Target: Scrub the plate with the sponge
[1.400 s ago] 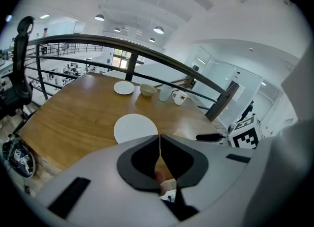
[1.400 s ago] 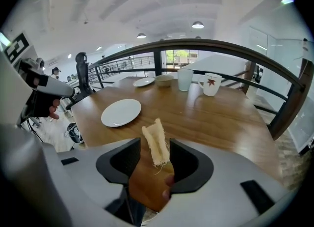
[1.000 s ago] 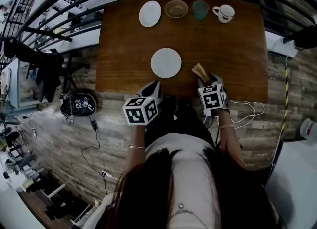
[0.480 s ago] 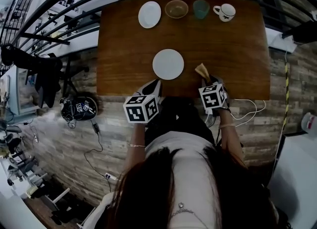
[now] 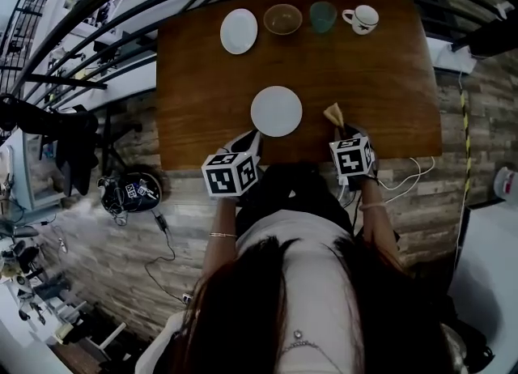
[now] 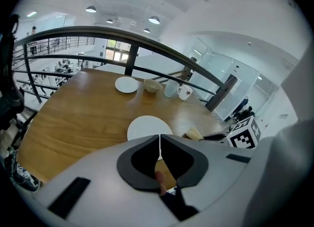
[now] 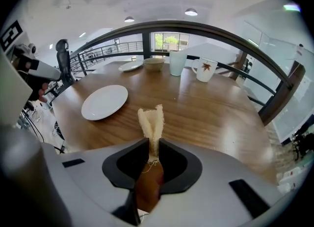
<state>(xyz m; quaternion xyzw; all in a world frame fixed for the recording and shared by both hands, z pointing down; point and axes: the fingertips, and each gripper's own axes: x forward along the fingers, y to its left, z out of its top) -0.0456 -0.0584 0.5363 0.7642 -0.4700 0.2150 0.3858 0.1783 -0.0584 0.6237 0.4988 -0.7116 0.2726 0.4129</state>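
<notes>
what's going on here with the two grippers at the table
A person at a wooden table holds a gripper in each hand. The right gripper has just been closing its jaws and now pinches the folded sponge. The left gripper is shut and empty, close to the white plate. The sponge is clear of the plate, so scrubbing has not begun.

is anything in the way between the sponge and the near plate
Nothing visible. The right gripper, whose jaws have just been closing, pinches the sponge. Only bare table lies between it and the near plate.
</notes>
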